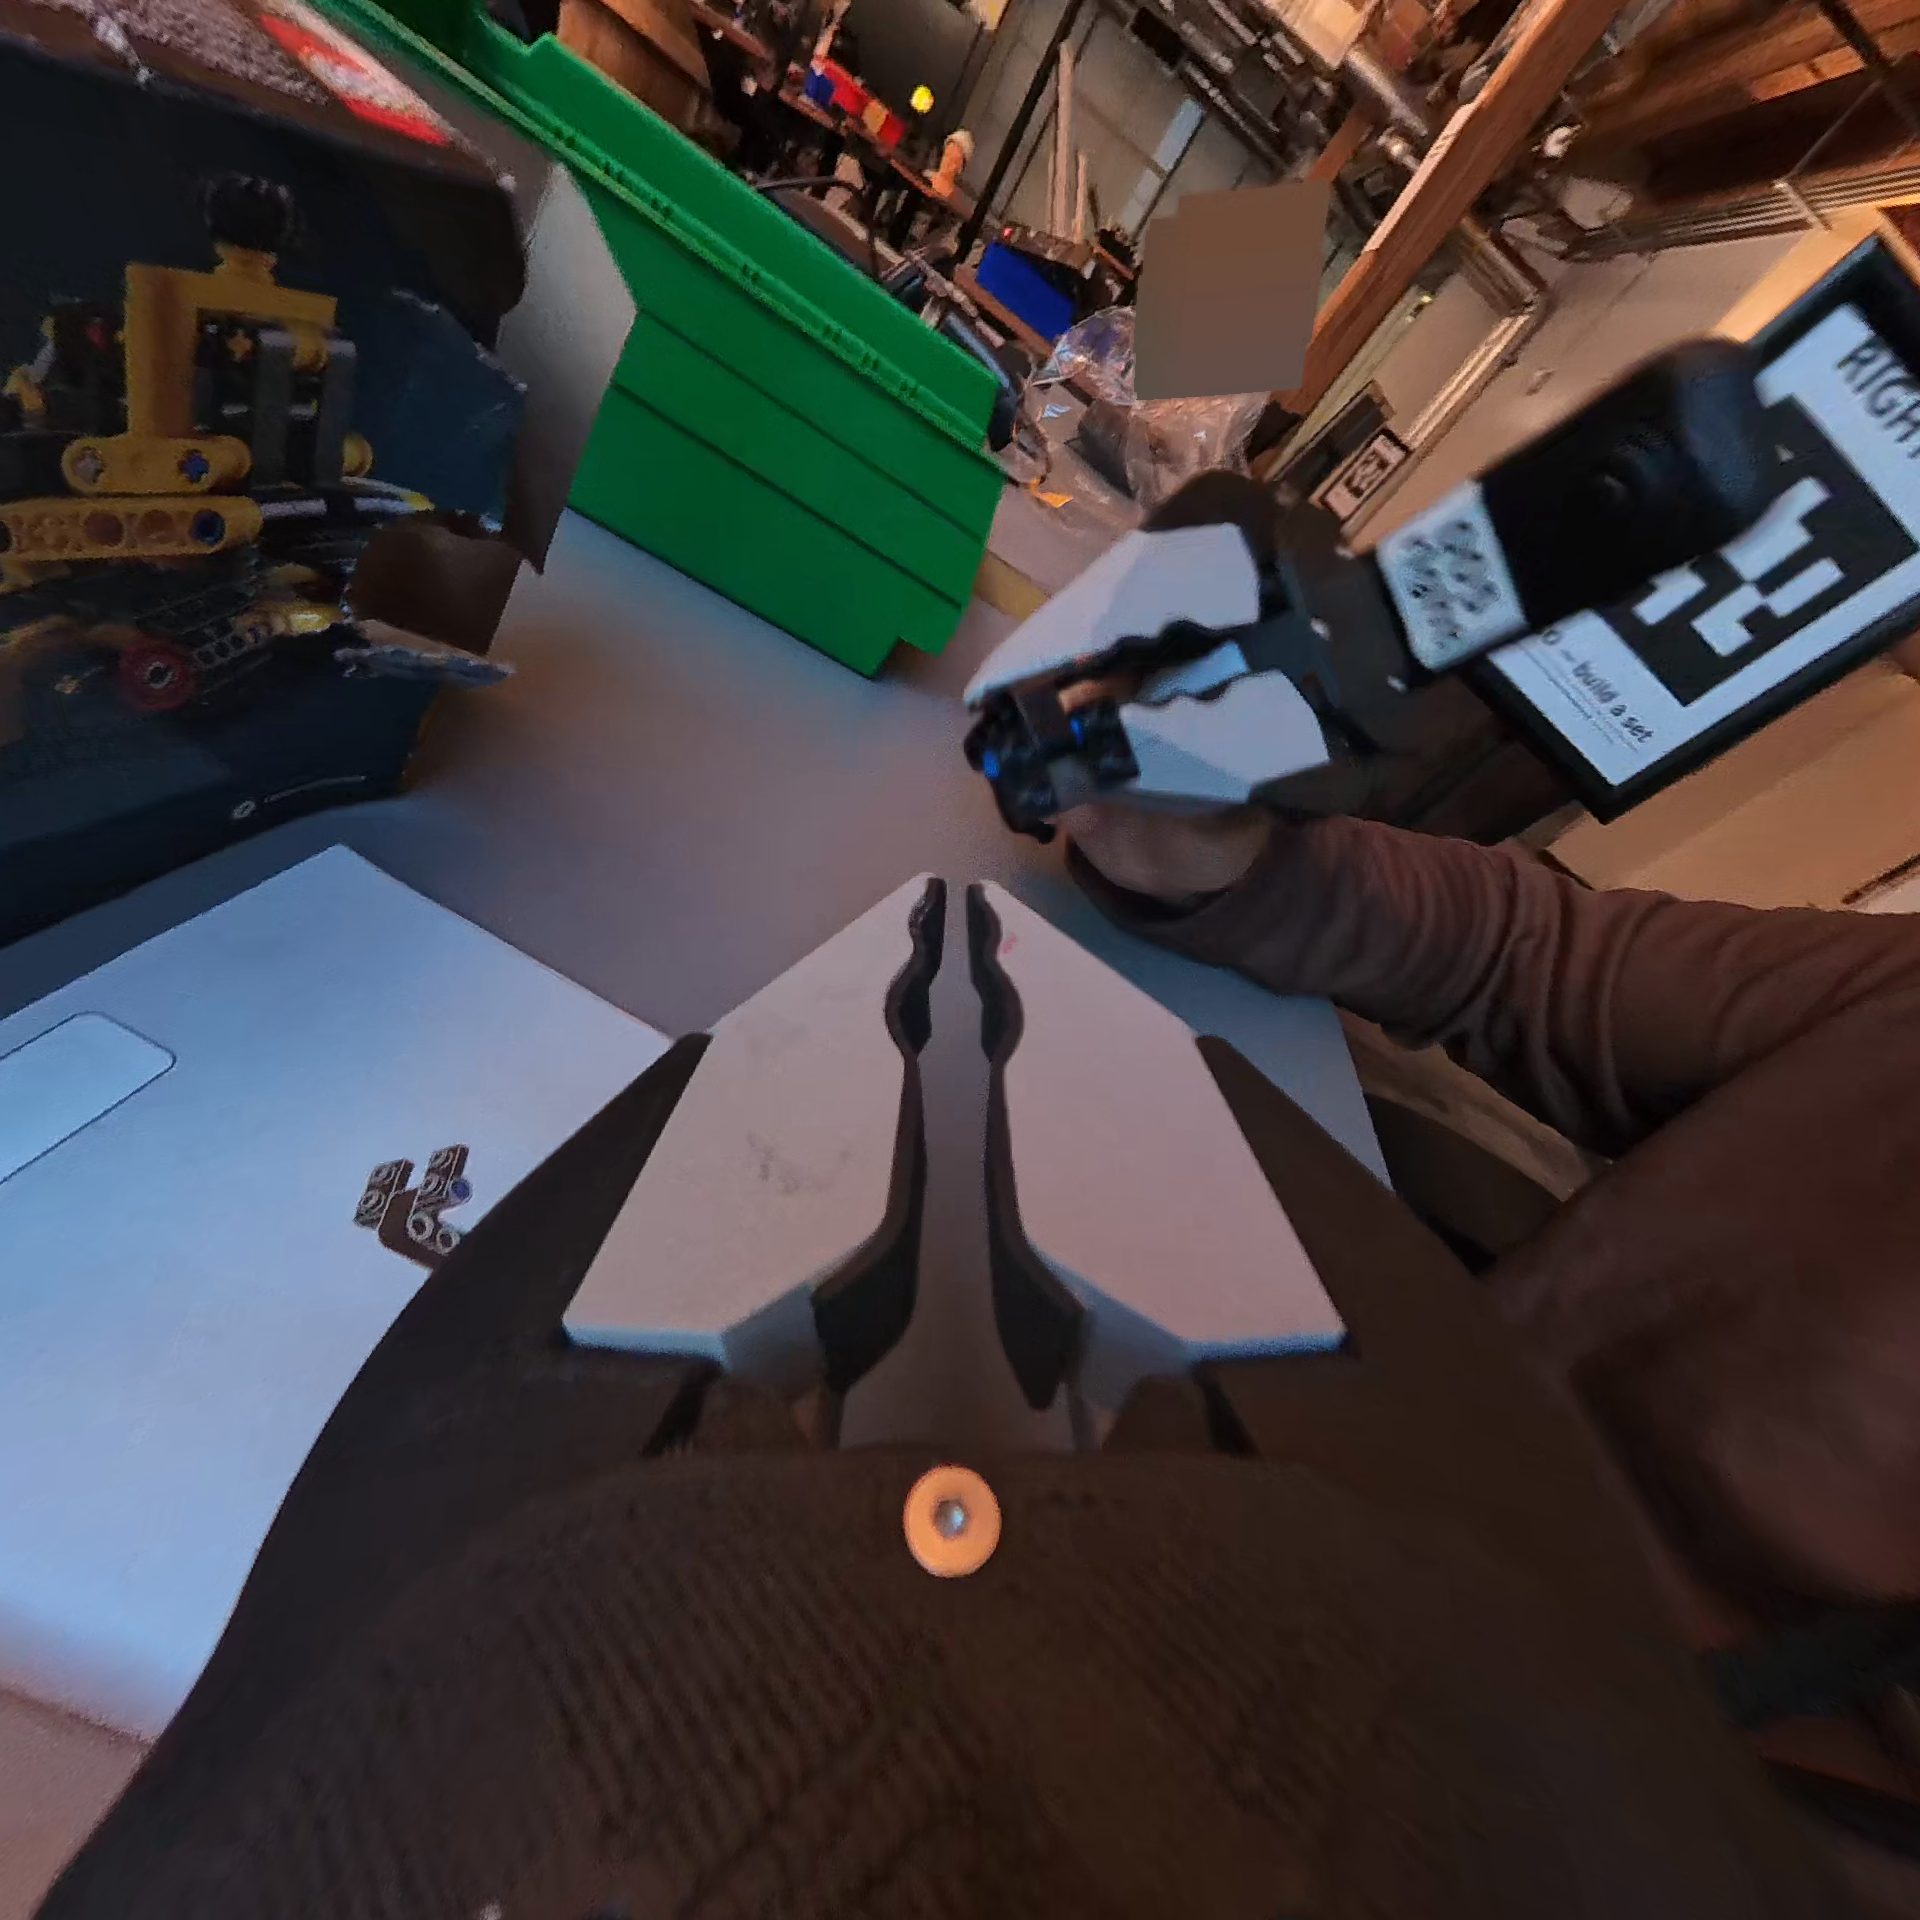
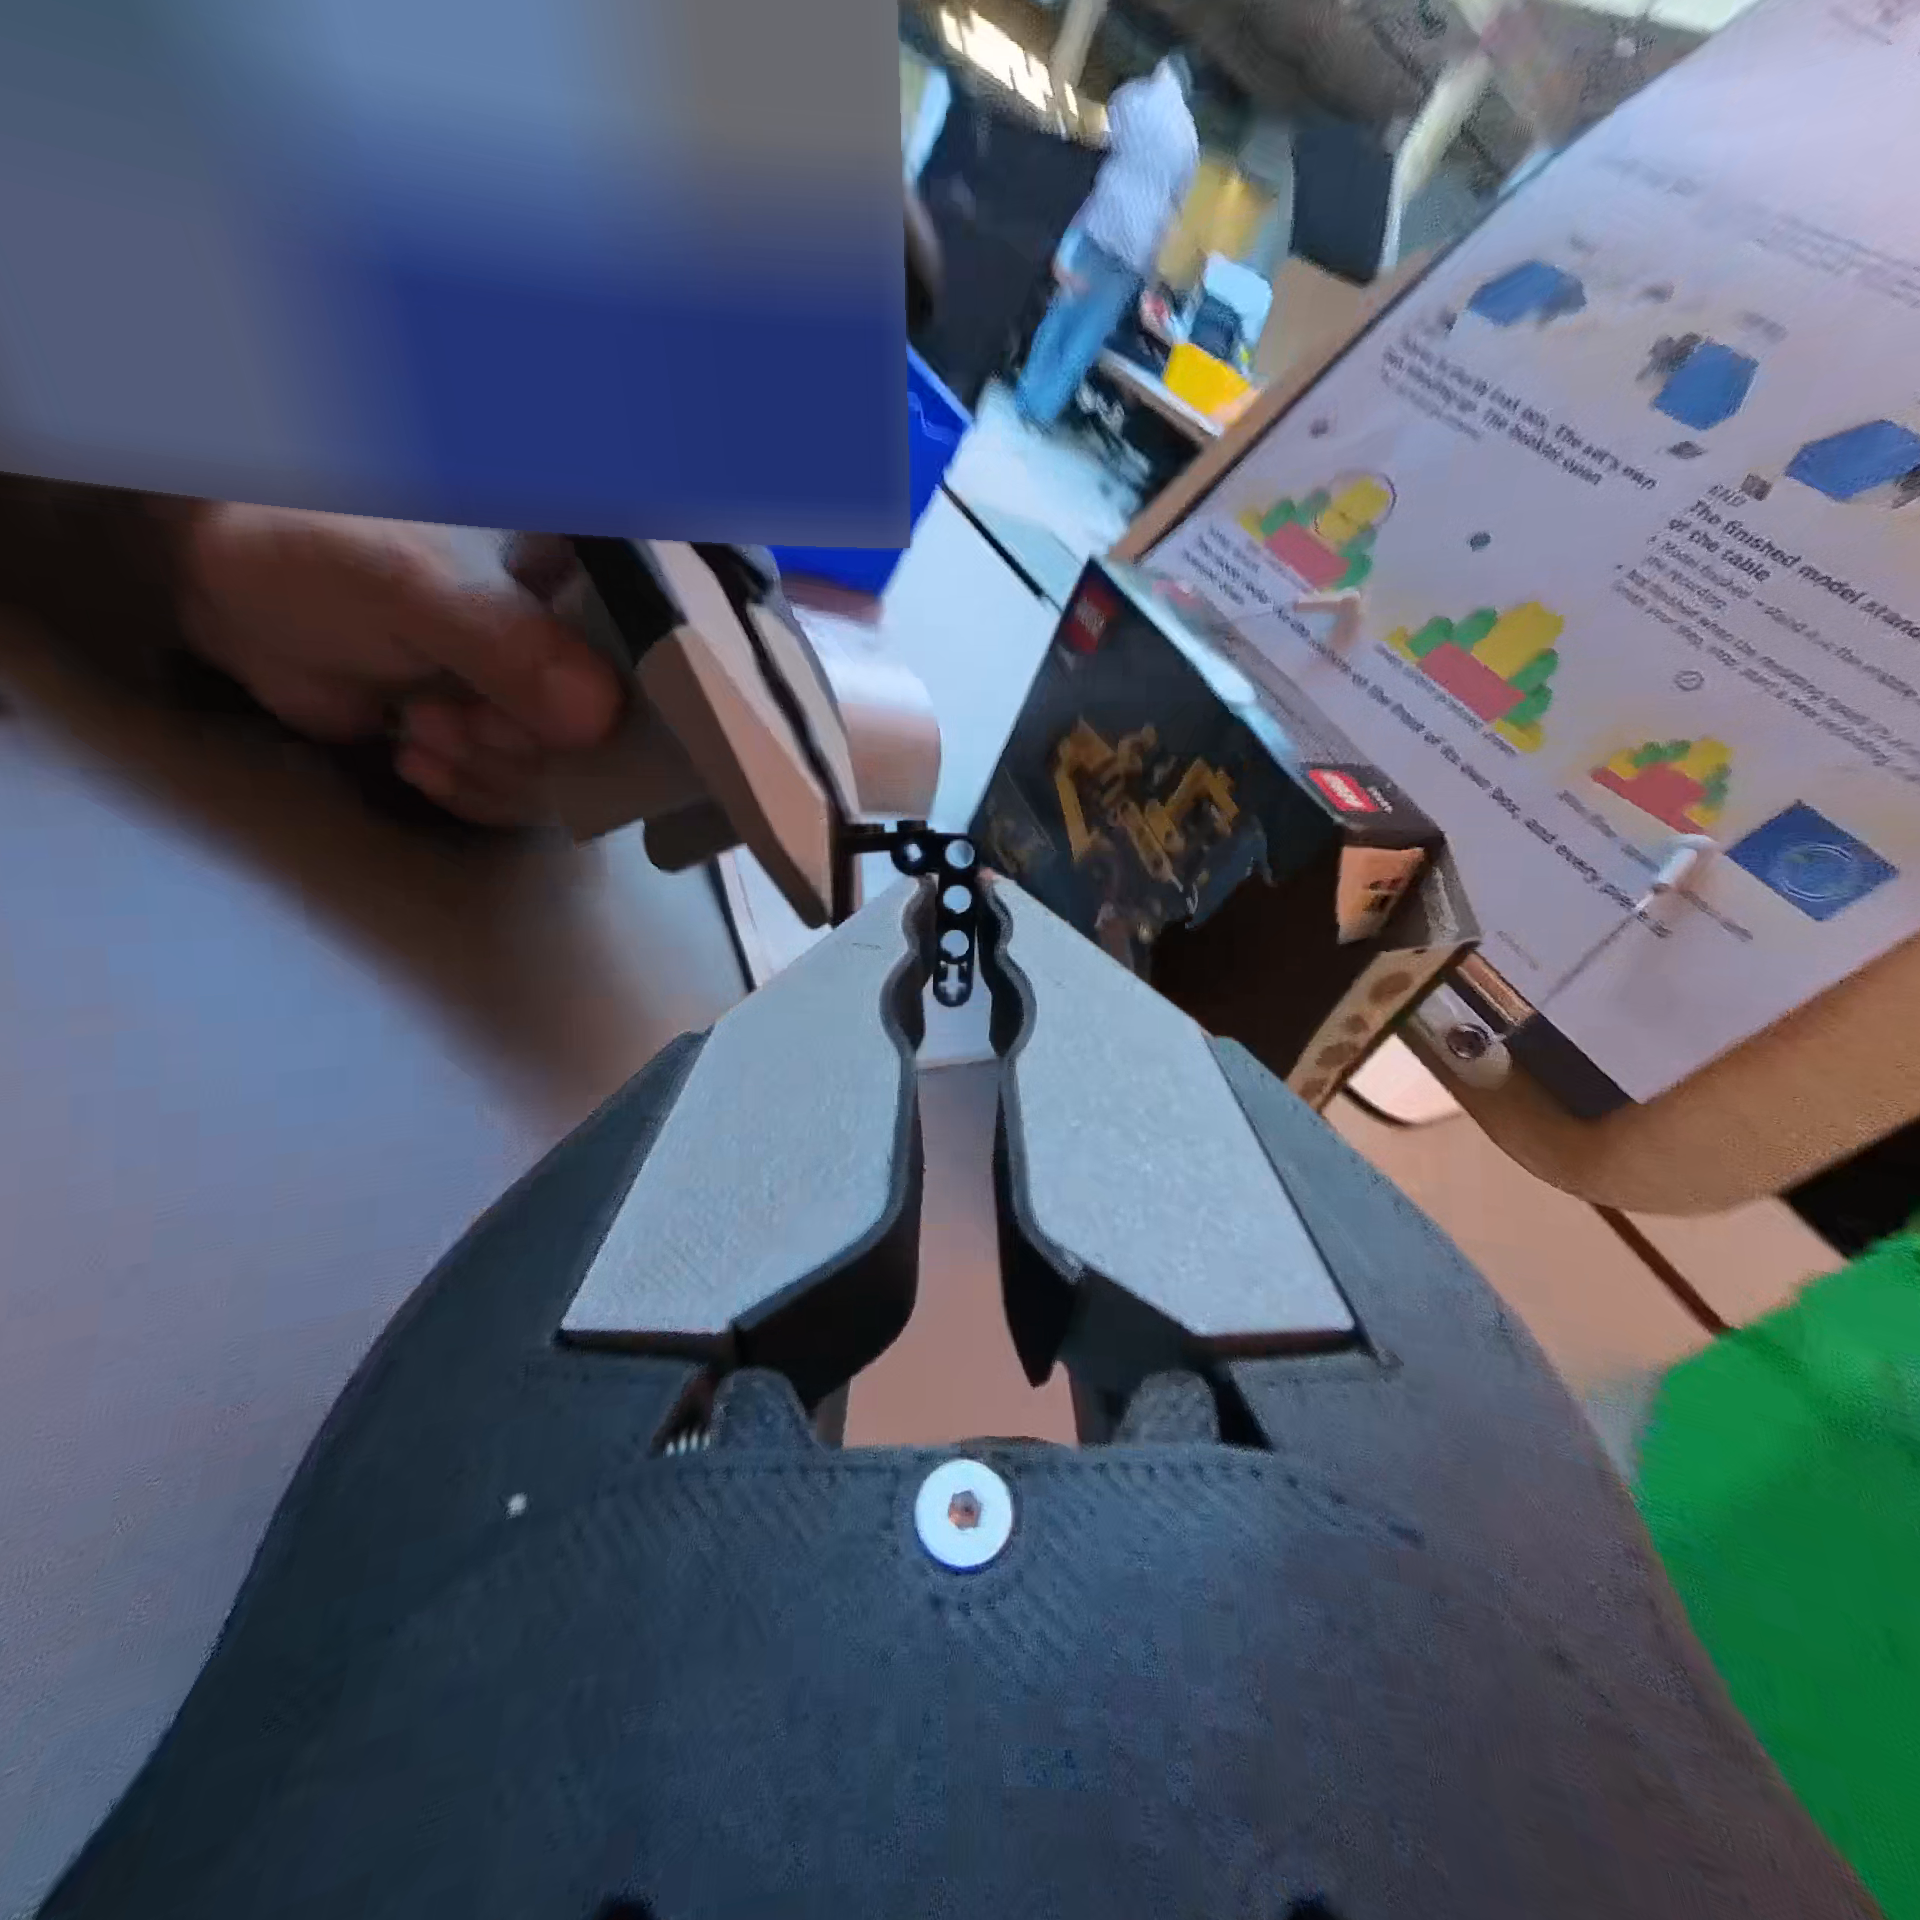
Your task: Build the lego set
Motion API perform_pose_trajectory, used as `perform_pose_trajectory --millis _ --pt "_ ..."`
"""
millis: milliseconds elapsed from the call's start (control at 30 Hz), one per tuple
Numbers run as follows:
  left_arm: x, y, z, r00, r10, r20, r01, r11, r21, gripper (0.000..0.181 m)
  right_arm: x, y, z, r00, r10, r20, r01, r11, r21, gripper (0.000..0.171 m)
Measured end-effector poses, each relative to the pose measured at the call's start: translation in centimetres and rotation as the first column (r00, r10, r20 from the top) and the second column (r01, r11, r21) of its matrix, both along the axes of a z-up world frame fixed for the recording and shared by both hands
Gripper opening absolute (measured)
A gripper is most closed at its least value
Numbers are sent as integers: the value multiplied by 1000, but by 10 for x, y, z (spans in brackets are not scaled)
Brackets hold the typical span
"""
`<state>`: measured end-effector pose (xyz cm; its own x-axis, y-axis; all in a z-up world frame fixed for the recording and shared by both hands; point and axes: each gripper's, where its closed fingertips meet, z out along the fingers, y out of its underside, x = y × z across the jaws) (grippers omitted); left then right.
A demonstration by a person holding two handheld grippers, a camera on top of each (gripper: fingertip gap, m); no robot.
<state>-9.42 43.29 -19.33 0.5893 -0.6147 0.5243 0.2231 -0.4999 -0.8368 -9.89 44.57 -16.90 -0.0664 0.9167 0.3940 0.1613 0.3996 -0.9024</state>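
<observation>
Right wrist view: the right gripper (image 2: pixel 956 904) clamps a black holed lego beam (image 2: pixel 954 930) at its fingertips, raised just before the lego box (image 2: pixel 1164 790). The left gripper (image 1: pixel 956 899) is nearly closed and empty above the white booklet (image 1: pixel 260 1195), beside a green bin (image 1: pixel 790 468).

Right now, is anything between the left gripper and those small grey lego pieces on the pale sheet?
Nothing visible does: the small grey lego pieces lie bare on the pale sheet, beside the left gripper.
</observation>
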Motion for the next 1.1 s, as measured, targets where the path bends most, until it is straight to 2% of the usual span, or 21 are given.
perform_pose_trajectory --millis 133,233,367,500,567,633,733,800,867,1000,1100 --pt "1 -1 3 1000 -13 11 13 1000 15 2 19 -9 27 949 259 -177 -293 934 -204 4" --pt "1 -1 2 1000 -19 15 19 1000 9 1 37 -13 49 857 372 -357 -458 867 -197 4" --pt "2 -1 1 1000 -23 15 23 1000 -2 1 46 -21 56 798 443 -409 -518 851 -88 4" --pt "2 -1 0 999 -28 16 28 1000 -9 1 50 -36 62 754 505 -420 -582 810 -71 4" --pt "2 0 0 1000 -27 15 28 1000 -10 1 54 -34 71 735 485 -474 -610 778 -151 4" --pt "2 0 -1 1000 -28 13 28 1000 -12 1 54 -27 74 763 440 -474 -602 750 -274 3" --pt "3 0 -1 1000 -28 11 28 1000 -13 1 59 -26 78 760 461 -457 -645 620 -446 3" --pt "3 0 -1 1000 -30 10 30 999 -15 1 60 -25 80 748 470 -469 -663 575 -480 3" --pt "3 0 -1 999 -31 11 31 999 -16 1 55 -21 74 777 449 -442 -625 636 -452 3" --pt "8 -5 1 997 -72 17 72 997 2 5 41 -26 51 850 426 -310 -503 831 -239 3" --pt "17 -14 11 991 -136 9 134 987 89 9 32 -36 27 881 435 -185 -459 881 -116 4"
